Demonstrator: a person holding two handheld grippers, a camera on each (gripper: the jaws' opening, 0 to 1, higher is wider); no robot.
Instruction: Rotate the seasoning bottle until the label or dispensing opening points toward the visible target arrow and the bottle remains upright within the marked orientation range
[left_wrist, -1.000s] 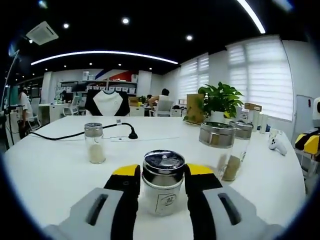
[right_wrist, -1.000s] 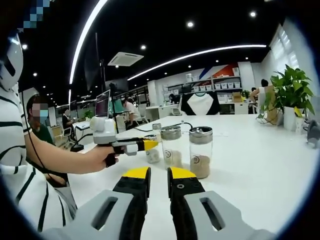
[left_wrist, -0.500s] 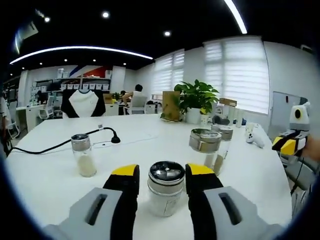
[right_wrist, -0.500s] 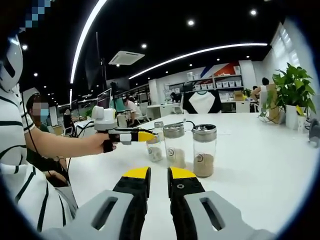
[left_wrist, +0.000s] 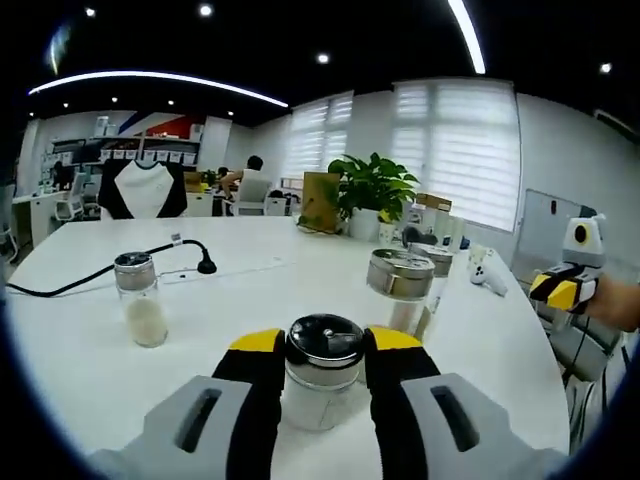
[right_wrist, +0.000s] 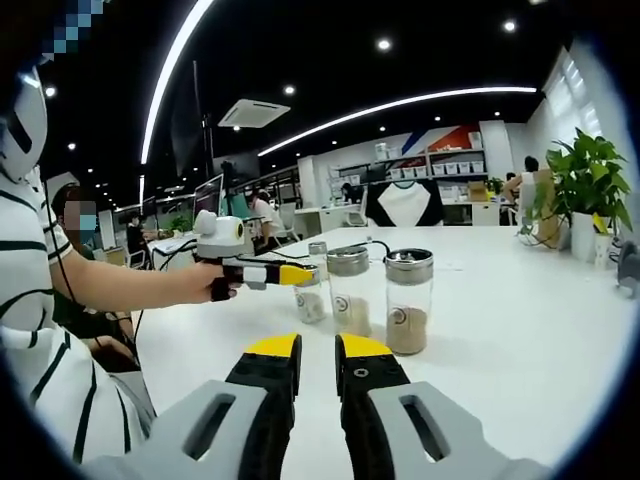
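Seasoning bottle (left_wrist: 323, 370) upright between left tool (left_wrist: 318, 352) tips, label apparently hidden.

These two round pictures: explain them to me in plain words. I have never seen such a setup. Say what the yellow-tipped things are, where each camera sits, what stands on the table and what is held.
A person holds a hand tool with two jaws in each hand, and a camera rides on each tool.

In the left gripper view, the left gripper has its yellow-tipped jaws on either side of a seasoning bottle with a metal lid, standing upright on the white table. Also on the table are a small shaker, two taller jars, a black cable and a potted plant.

In the right gripper view, the right gripper hangs over the table with its jaws nearly together, holding nothing.
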